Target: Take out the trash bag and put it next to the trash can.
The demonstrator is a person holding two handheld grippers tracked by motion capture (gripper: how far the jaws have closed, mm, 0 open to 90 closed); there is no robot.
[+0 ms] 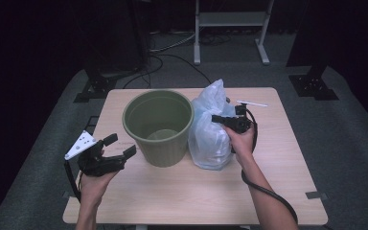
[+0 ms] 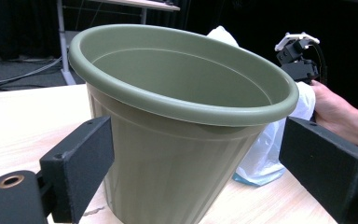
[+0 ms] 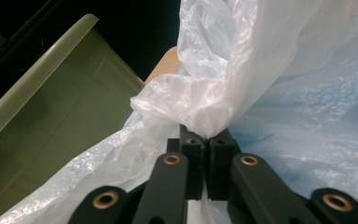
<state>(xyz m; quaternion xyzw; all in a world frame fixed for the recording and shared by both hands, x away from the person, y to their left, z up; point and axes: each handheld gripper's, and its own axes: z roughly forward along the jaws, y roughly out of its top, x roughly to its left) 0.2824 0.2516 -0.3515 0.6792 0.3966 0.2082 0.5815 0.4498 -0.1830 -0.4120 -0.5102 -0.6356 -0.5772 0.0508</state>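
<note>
An olive-green plastic pot (image 1: 165, 151) stands upright and empty on the wooden table, left of centre. A pale, translucent plastic bag (image 1: 211, 139) stands against its right side. My right gripper (image 1: 218, 118) is shut on a bunched fold of the bag near its top; in the right gripper view the jaws (image 3: 207, 140) pinch the white film (image 3: 279, 93), with the pot wall (image 3: 51, 116) at the left. My left gripper (image 1: 120, 146) is open, held just left of the pot. Seen from the left gripper, its jaws (image 2: 200, 161) stand wide apart before the pot (image 2: 168, 149), apart from it.
A thin white strip (image 1: 252, 103) lies at the table's back right. Bare tabletop (image 1: 182, 191) spreads in front of the pot and bag. Beyond the table are a white frame stand (image 1: 230, 28), black stand feet and floor cables.
</note>
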